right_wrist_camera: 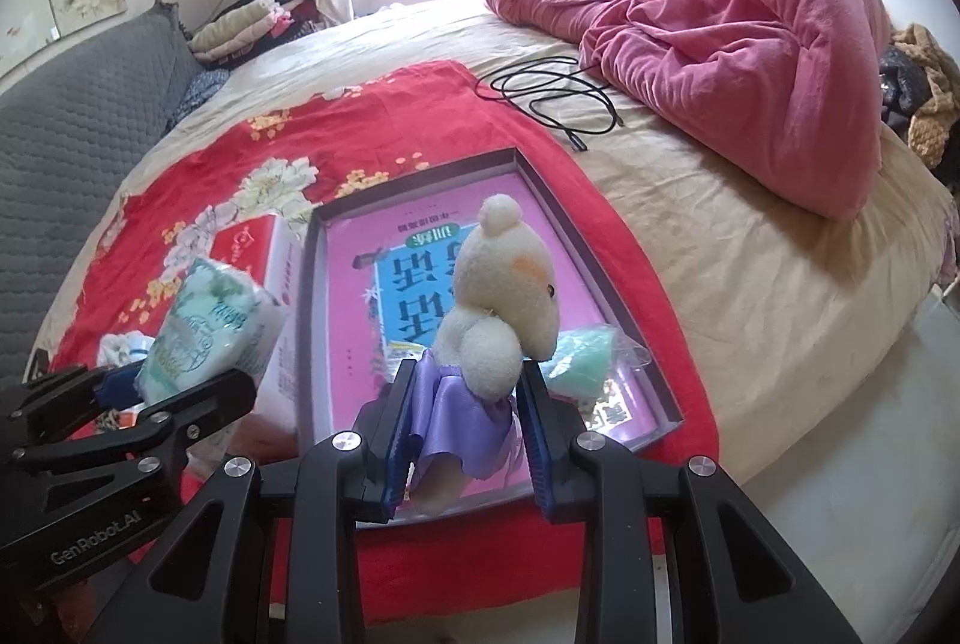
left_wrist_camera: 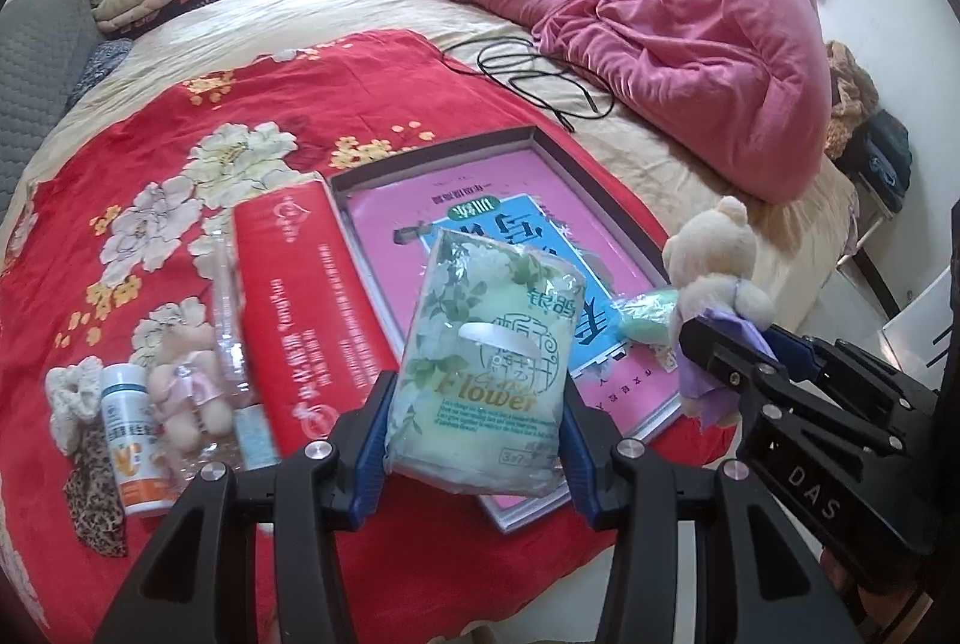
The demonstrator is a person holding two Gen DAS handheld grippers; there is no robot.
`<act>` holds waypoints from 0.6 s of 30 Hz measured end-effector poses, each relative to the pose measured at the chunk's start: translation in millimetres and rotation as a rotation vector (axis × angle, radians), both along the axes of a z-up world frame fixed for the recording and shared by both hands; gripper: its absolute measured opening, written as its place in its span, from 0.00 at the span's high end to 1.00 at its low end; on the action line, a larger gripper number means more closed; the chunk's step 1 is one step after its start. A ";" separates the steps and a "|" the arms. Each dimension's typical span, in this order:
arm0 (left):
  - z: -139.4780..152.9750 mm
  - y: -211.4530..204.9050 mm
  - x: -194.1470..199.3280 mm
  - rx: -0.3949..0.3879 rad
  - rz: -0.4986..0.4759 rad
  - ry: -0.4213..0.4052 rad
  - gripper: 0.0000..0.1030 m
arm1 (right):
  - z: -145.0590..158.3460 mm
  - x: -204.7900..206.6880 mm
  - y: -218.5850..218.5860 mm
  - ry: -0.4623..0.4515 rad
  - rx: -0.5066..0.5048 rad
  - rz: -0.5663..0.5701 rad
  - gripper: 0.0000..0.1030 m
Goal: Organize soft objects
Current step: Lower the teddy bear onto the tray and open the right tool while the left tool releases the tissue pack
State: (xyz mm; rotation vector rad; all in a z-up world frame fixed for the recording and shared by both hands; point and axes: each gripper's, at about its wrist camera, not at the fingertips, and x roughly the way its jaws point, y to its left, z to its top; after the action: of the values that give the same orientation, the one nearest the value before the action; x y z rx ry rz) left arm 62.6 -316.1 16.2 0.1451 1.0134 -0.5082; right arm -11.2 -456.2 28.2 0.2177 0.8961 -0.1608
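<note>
Above the near edge of the bed, both grippers hang over the open box [left_wrist_camera: 543,146] that lies on the red blanket [left_wrist_camera: 180,116]. The left gripper [left_wrist_camera: 474,440] has its fingers clenched on a tissue pack [left_wrist_camera: 486,374], lifted clear of the blanket and held over the box's near left corner. The right gripper [right_wrist_camera: 465,416] grips a bear [right_wrist_camera: 498,308] by its purple skirt, head up, over the middle of the box. A green pouch [right_wrist_camera: 579,353] already lies inside the box near its right wall, on the pink book cover [right_wrist_camera: 360,248]. The step in hand looks like setting both soft things down in the box. To do it well, I would lower the bear first into the bare far part of the box, away from the pouch, and let go only once its body rests on the bottom, since it is held by slippery satin and may tip. The pack, squashy and wider than the fingers, should go down flat beside it, well inside the left wall so it does not perch on the rim. On the blanket to the left, a small pink bear [left_wrist_camera: 183,392] and a knitted piece [left_wrist_camera: 72,392] wait beside a bottle [left_wrist_camera: 129,440] and a red carton [left_wrist_camera: 300,308]; the hard ones should probably stay out.
</note>
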 end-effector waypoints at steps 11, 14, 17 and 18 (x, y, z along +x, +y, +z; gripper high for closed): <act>-30.6 -29.2 15.9 0.045 -0.013 0.072 0.52 | -17.1 8.1 -13.5 0.037 0.023 0.042 0.68; -36.8 -34.7 16.3 0.056 -0.020 0.079 0.52 | -22.7 11.4 -18.3 0.057 0.037 0.055 0.68; -41.1 -36.4 18.3 0.060 -0.014 0.083 0.52 | -26.8 15.1 -21.2 0.070 0.042 0.062 0.68; -42.8 -37.1 18.9 0.061 -0.013 0.086 0.52 | -28.7 16.2 -22.6 0.073 0.053 0.064 0.68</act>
State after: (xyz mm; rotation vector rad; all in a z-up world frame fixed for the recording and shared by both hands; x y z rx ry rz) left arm 81.5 -353.2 -26.6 0.1855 1.1133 -0.4992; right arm 5.1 -478.9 -0.5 0.2333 0.9792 -0.0865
